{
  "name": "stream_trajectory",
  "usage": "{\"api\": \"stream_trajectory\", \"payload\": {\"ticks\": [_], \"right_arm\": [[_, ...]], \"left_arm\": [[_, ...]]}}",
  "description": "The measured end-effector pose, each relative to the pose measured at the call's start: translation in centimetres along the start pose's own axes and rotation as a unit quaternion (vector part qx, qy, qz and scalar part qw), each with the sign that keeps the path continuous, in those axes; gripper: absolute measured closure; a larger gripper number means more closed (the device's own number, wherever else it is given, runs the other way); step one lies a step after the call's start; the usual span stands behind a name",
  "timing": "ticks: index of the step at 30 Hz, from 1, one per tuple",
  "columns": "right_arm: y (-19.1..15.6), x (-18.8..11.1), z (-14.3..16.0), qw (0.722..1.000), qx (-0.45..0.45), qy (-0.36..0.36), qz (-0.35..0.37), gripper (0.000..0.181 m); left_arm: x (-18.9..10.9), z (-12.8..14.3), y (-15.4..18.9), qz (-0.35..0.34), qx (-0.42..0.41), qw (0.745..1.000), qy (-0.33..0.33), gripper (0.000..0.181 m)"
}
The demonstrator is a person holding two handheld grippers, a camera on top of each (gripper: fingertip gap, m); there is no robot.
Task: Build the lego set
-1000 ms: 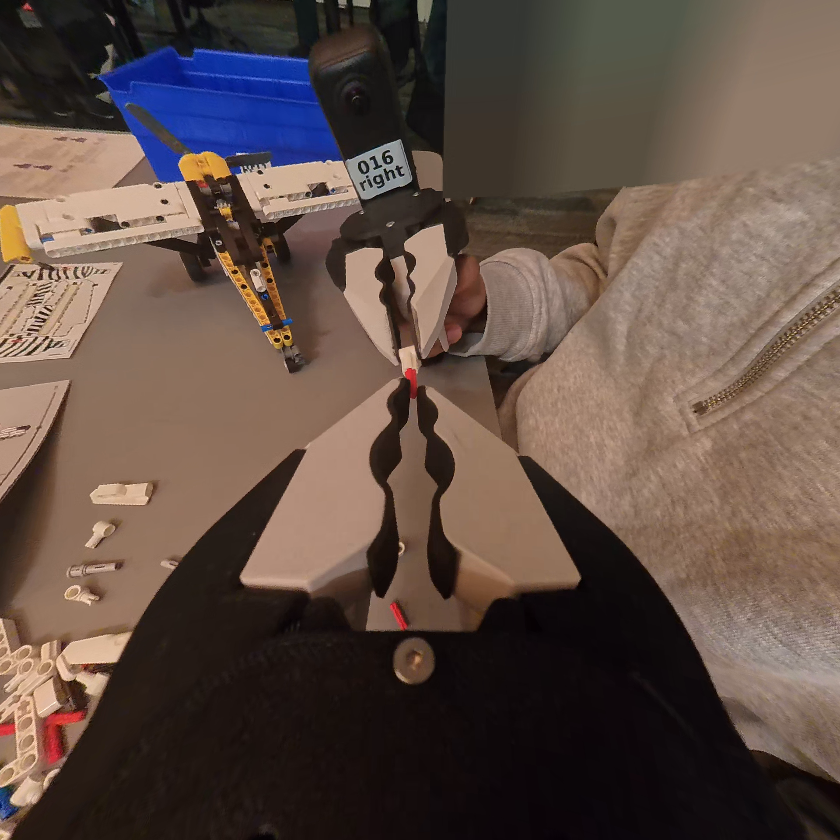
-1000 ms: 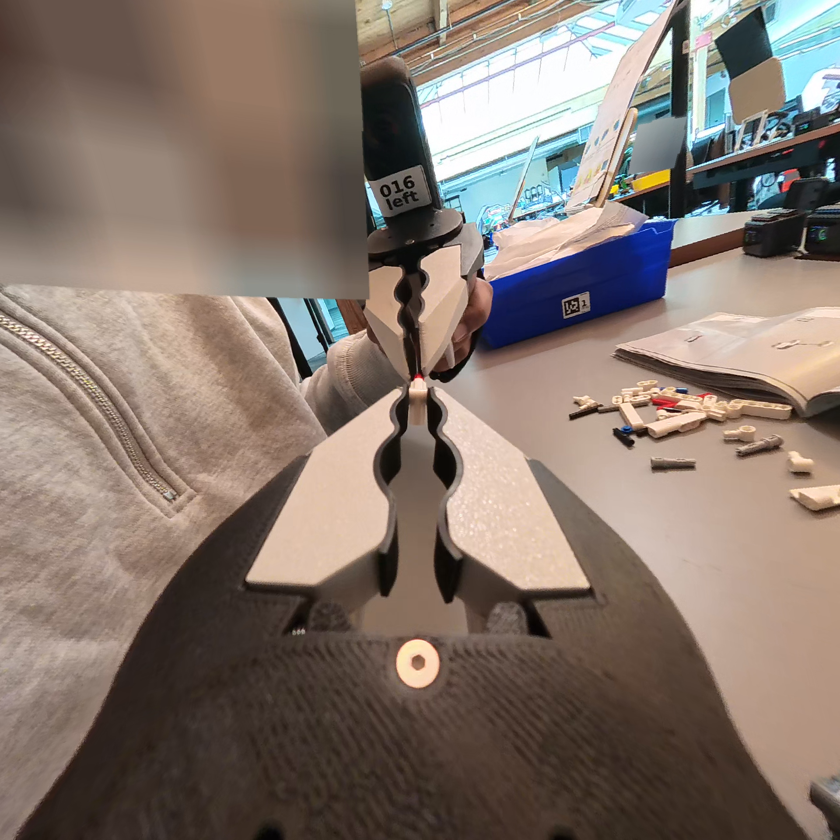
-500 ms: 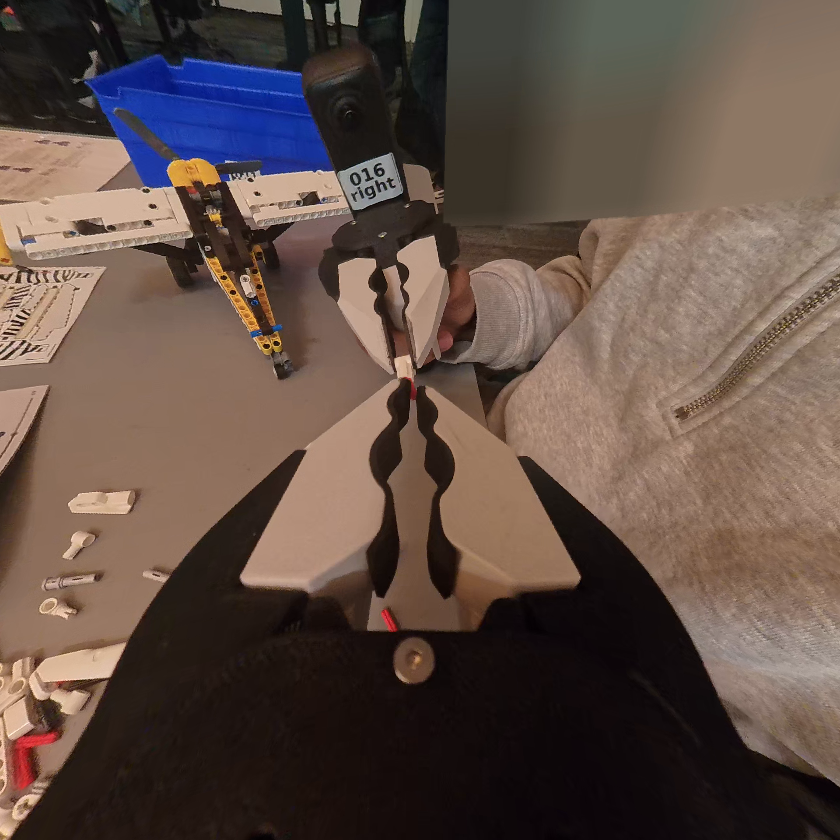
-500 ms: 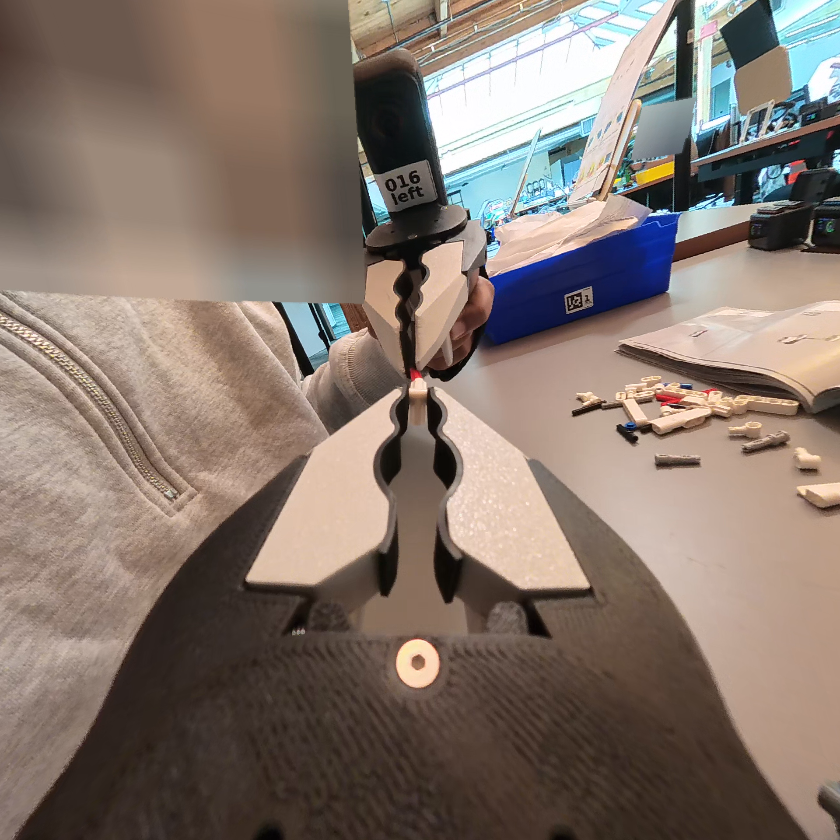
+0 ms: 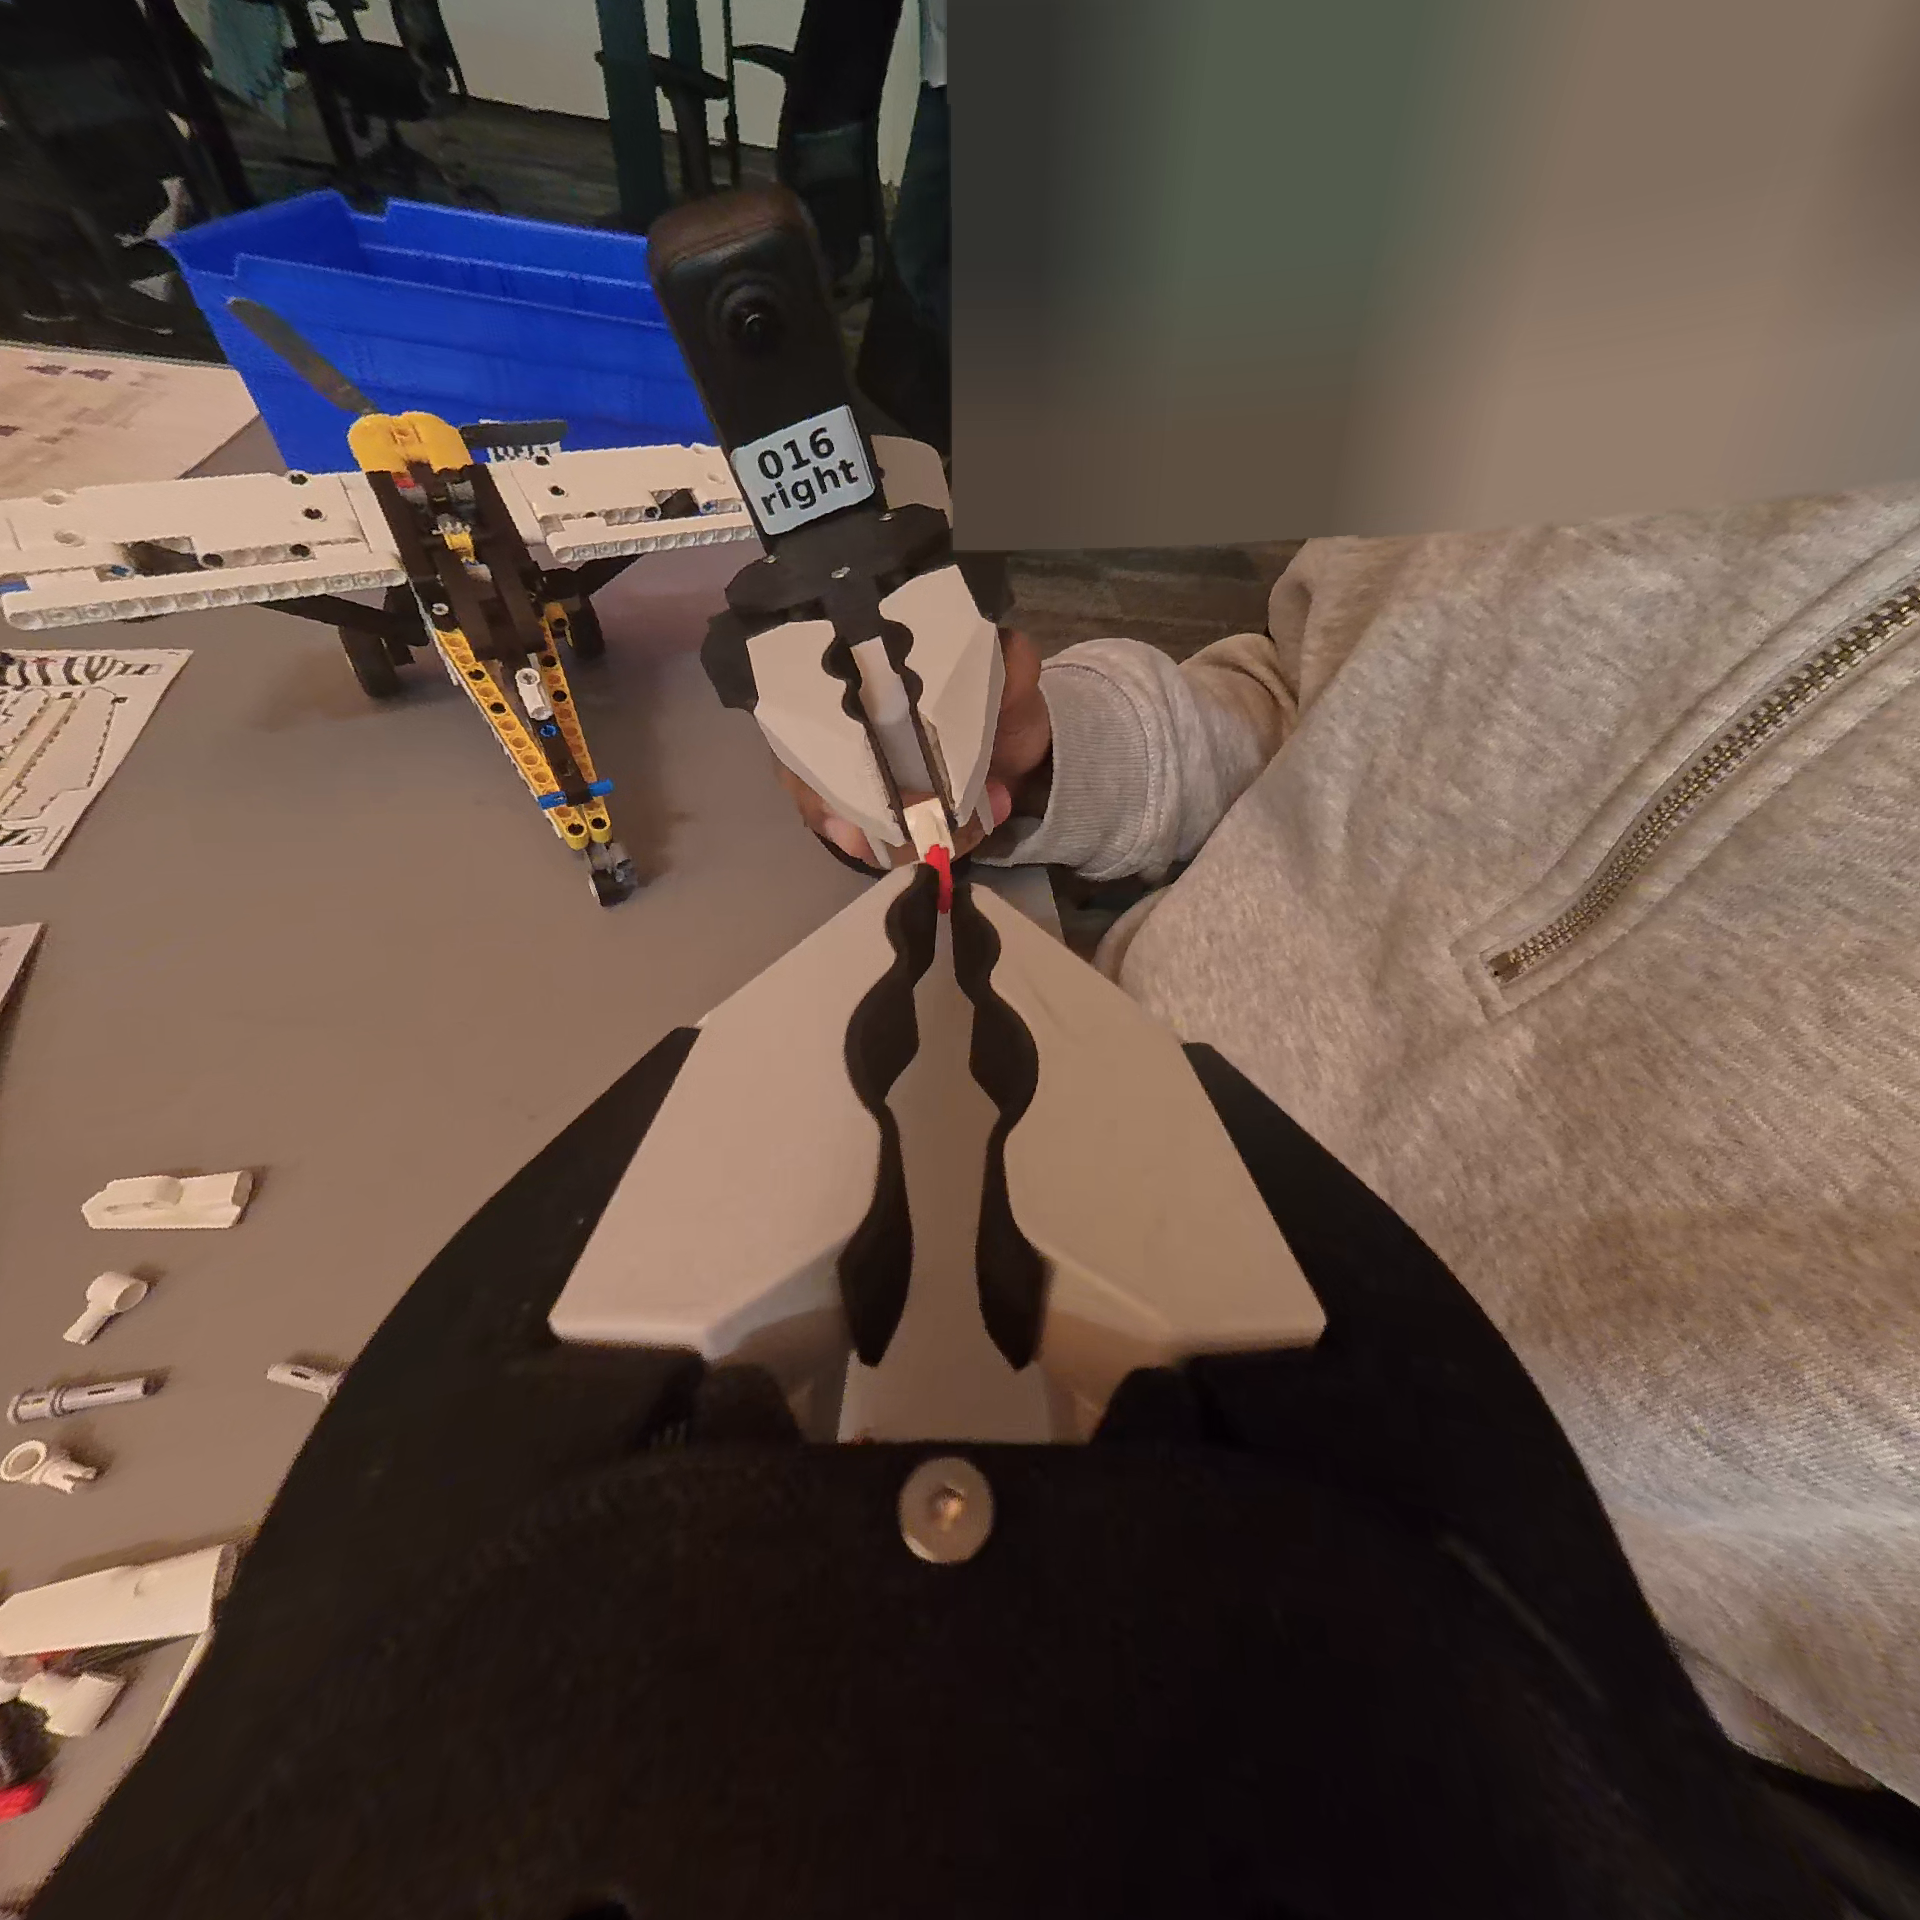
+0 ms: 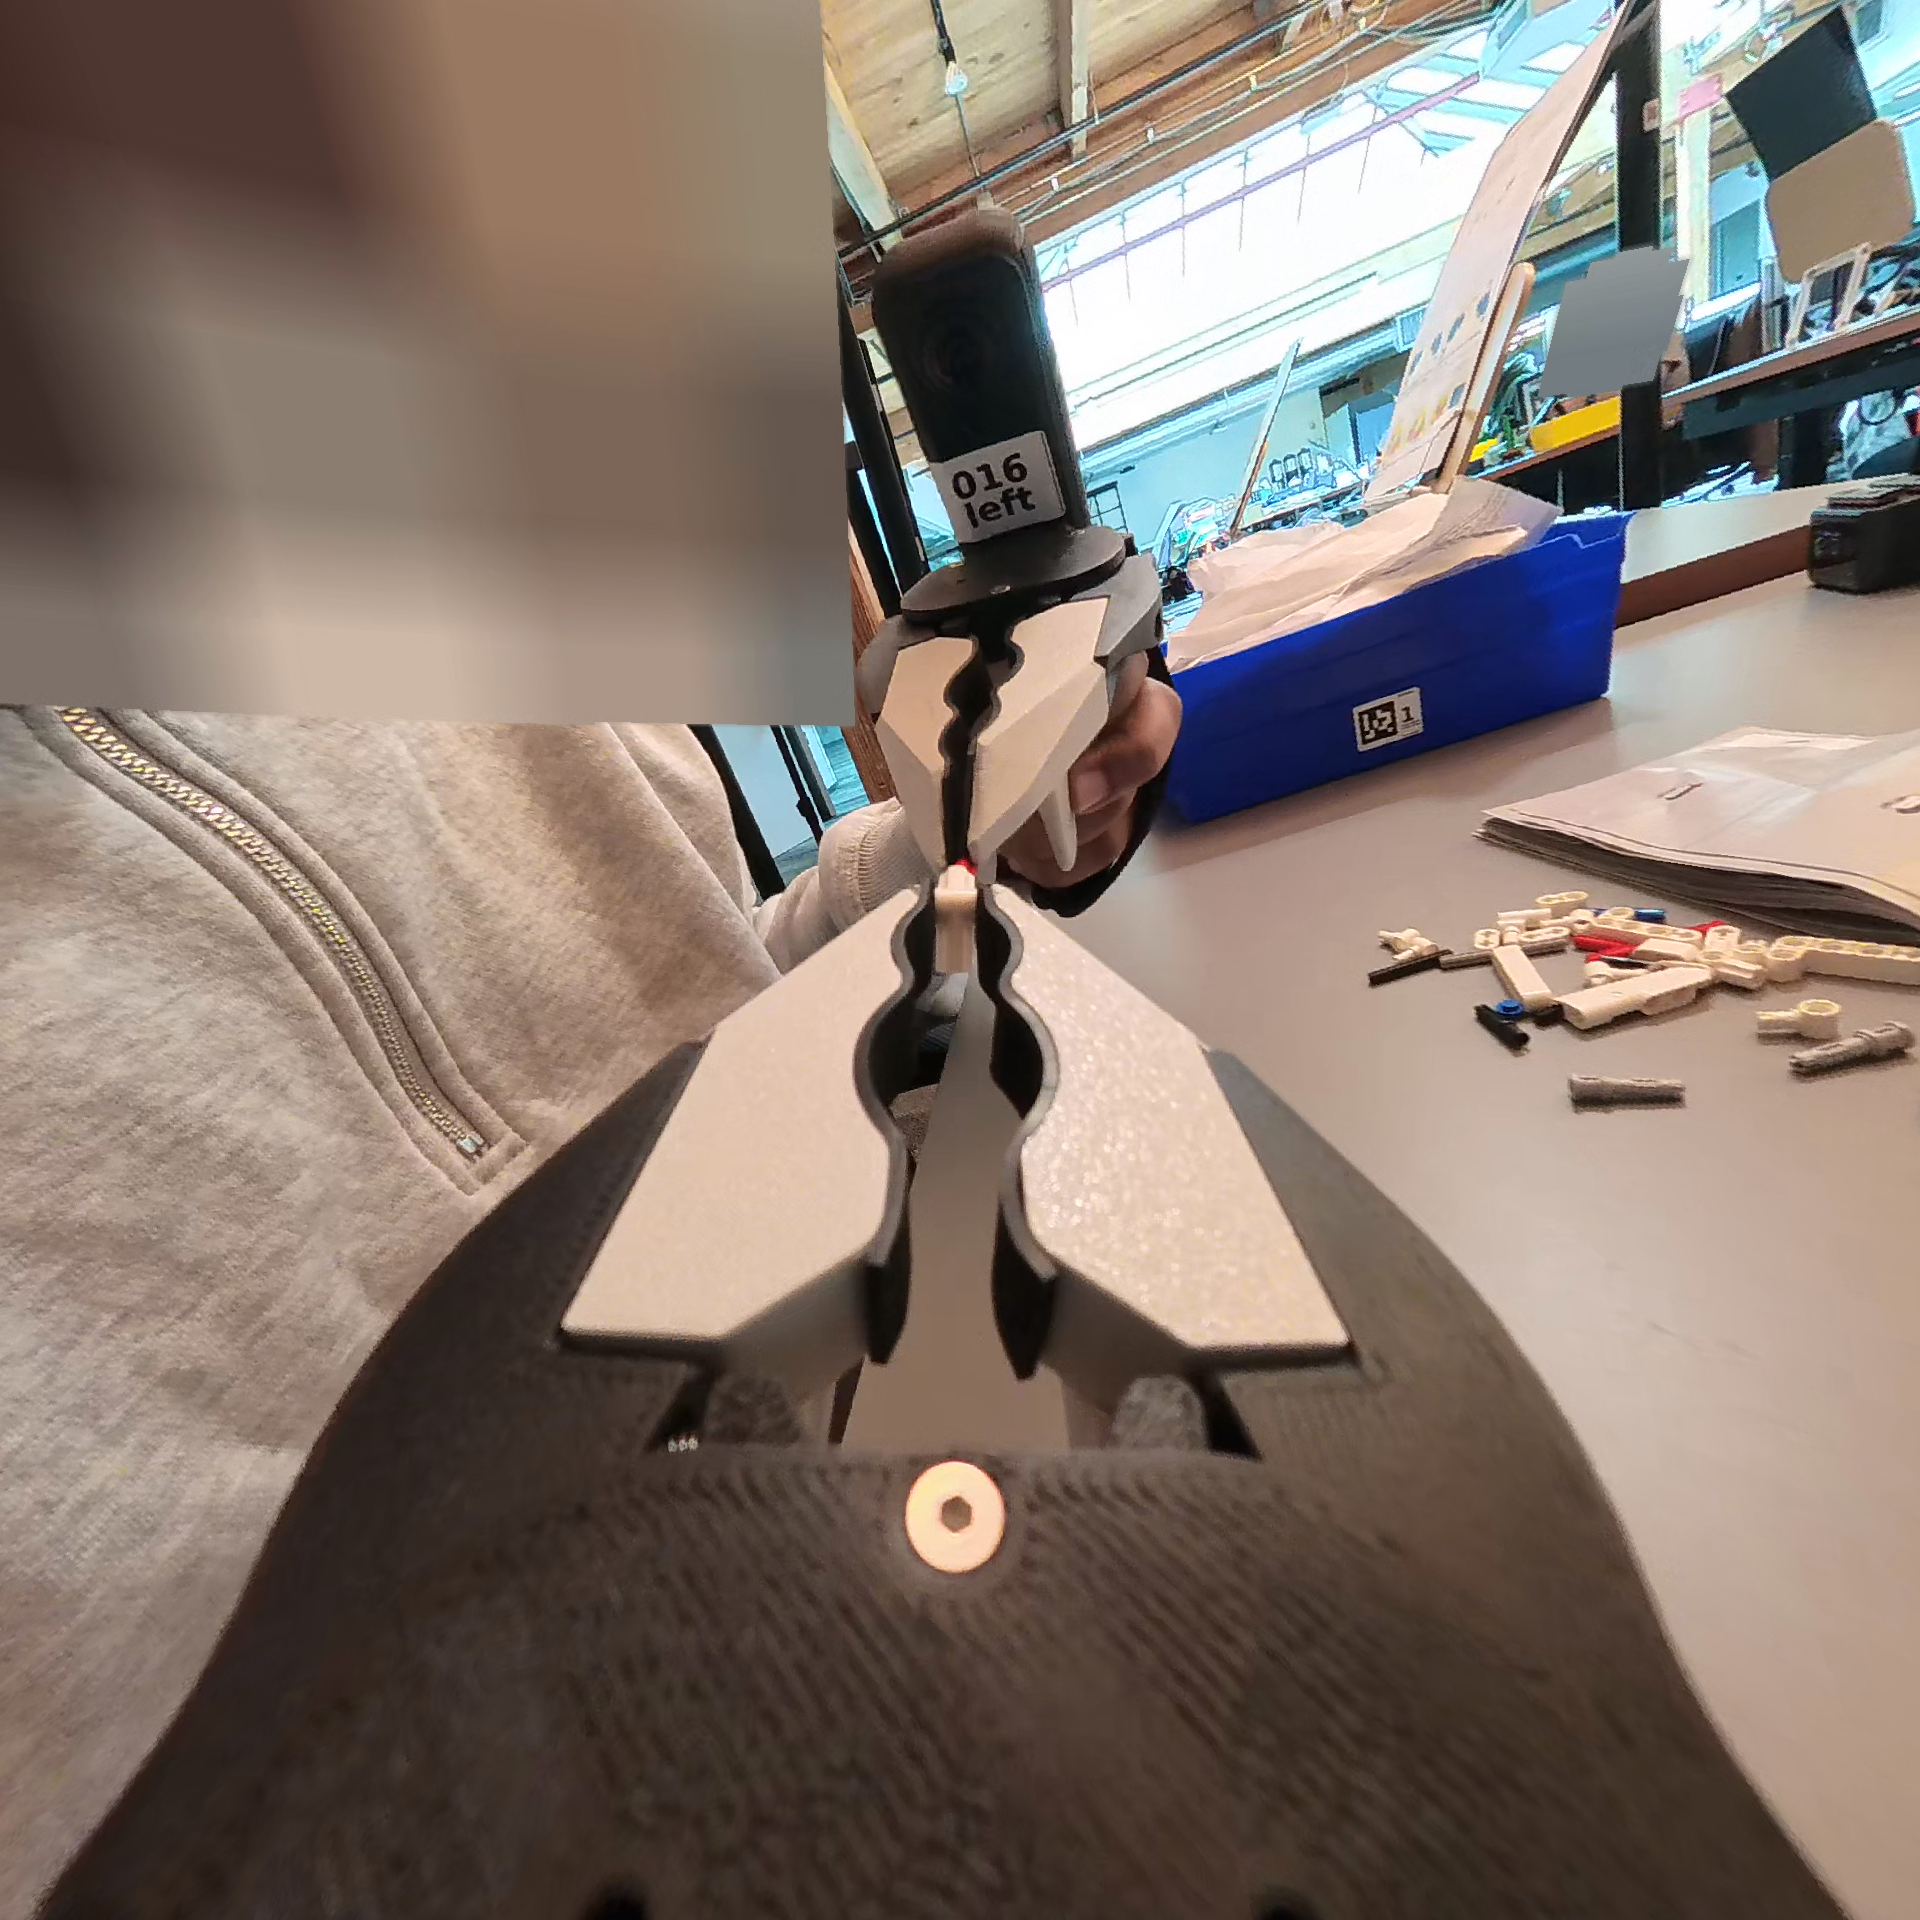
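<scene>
My left gripper is shut on a small red pin. My right gripper is shut on a small white connector piece. The two grippers face each other tip to tip above the table's near edge, and the red pin meets the white piece. The right gripper shows in the left wrist view, and the left gripper shows in the right wrist view. A partly built plane with white wings and a yellow and black body stands on the grey table at the back left.
Loose white, grey and red pieces lie at the left; they also show in the right wrist view. A blue bin stands behind the plane. An instruction booklet and a sticker sheet lie on the table. A person in a grey hoodie is close by. Only a small space, under 4 cm, lies between the two pairs of fingers. Both grippers' tips are roughly 25 centimetres from the partly built plane.
Both grippers stay tip to tip with the pin and the white piece between them. They have shifted slightly together, and the red pin shows a little more at my left gripper's tips.
</scene>
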State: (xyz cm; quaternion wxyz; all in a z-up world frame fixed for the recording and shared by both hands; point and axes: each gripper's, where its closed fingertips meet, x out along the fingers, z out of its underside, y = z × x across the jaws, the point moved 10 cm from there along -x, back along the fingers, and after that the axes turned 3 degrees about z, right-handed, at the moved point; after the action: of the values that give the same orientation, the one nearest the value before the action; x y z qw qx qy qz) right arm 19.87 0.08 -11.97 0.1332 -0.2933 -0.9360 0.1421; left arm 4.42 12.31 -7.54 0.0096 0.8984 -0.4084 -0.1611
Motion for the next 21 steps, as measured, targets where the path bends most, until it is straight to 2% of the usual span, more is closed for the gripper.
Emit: {"api": "stream_trajectory", "payload": {"ticks": [14, 17, 21], "right_arm": [[0.3, 0.1, 0.2, 1.0, -0.006, -0.015, 0.027, 0.175], [0.1, 0.8, 0.6, 0.998, -0.026, -0.047, 0.038, 0.175], [0.6, 0.1, 0.3, 0.997, -0.016, -0.026, 0.067, 0.175]], "left_arm": [[0.1, 0.0, -0.1, -0.009, 0.001, 1.0, 0.005, 0.181], [1.2, 0.3, -0.1, -0.02, 0.009, 0.999, -0.025, 0.181], [0.4, 0.1, -0.3, -0.021, 0.002, 1.0, 0.009, 0.181]]}}
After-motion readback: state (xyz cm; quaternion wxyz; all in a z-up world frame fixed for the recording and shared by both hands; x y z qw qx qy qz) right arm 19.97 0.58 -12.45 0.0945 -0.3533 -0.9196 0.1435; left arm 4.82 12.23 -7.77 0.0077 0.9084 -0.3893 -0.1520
